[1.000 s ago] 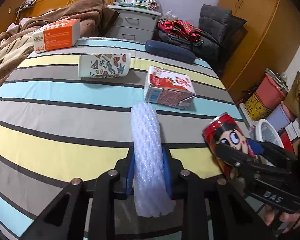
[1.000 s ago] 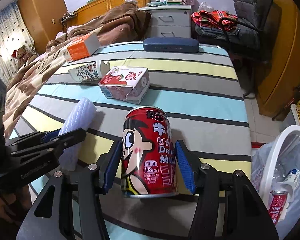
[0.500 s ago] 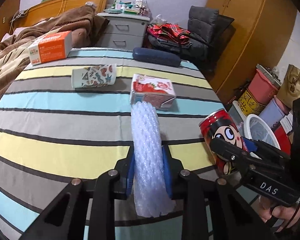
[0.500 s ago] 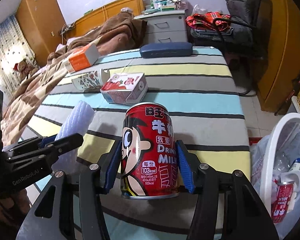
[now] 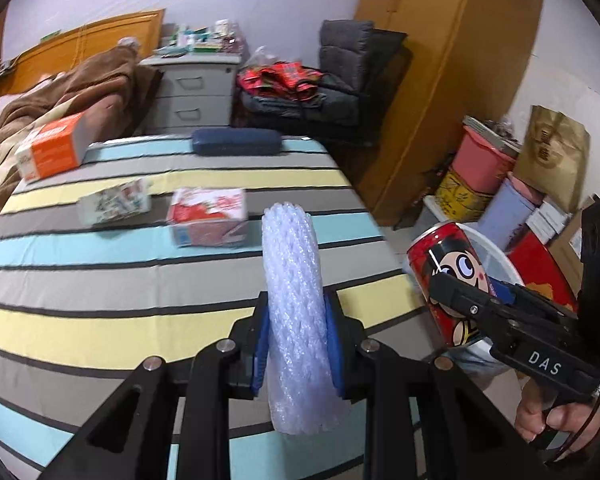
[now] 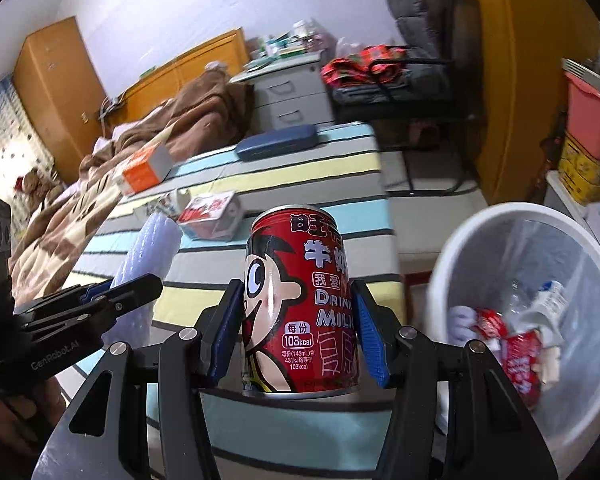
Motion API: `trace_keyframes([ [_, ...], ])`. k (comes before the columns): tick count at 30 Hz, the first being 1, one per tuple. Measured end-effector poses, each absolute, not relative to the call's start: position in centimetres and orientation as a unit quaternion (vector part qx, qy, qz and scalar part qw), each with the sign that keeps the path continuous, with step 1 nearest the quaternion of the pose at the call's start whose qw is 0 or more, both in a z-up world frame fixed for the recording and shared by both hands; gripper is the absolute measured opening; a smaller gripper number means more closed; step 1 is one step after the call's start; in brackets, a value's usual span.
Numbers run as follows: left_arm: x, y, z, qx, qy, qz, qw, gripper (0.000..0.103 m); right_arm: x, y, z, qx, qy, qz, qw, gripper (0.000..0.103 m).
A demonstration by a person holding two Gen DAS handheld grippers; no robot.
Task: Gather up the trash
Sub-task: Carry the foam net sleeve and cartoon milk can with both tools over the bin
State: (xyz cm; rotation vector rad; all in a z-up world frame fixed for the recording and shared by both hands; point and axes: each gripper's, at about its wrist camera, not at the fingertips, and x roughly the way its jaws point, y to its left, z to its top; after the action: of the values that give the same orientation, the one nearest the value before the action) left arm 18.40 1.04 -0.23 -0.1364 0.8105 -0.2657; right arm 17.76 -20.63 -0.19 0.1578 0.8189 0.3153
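Paper cup: motion blur smeared its pattern, so I could not read it.
Red carton: blurred, print unreadable.
Milk can: my right tongs covered both its sides; its base was hidden.
Trash bin: cut off by the frame edge; contents too jumbled to name.
Foam roll: lower end hid the tabletop.

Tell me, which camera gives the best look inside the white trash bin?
The right wrist view. There the white trash bin opens toward the camera, showing crumpled wrappers and a red can inside. The left wrist view shows only a slice of its rim, behind the red milk can held in the right gripper.
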Motion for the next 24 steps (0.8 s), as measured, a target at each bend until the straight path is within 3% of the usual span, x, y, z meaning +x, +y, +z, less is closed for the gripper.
trace_keyframes([
  [14,18.3,-7.8,2.2,-0.018,0.366,-0.214,0.906,0.026,14.6,-28.4,1.2,0.100,0.360,0.045,0.926,0.055],
  [24,19.2,-13.7,1.1,0.007,0.384,-0.266,0.884,0.027,13.8,-32.5,0.2,0.104,0.372,-0.021,0.922,0.055],
])
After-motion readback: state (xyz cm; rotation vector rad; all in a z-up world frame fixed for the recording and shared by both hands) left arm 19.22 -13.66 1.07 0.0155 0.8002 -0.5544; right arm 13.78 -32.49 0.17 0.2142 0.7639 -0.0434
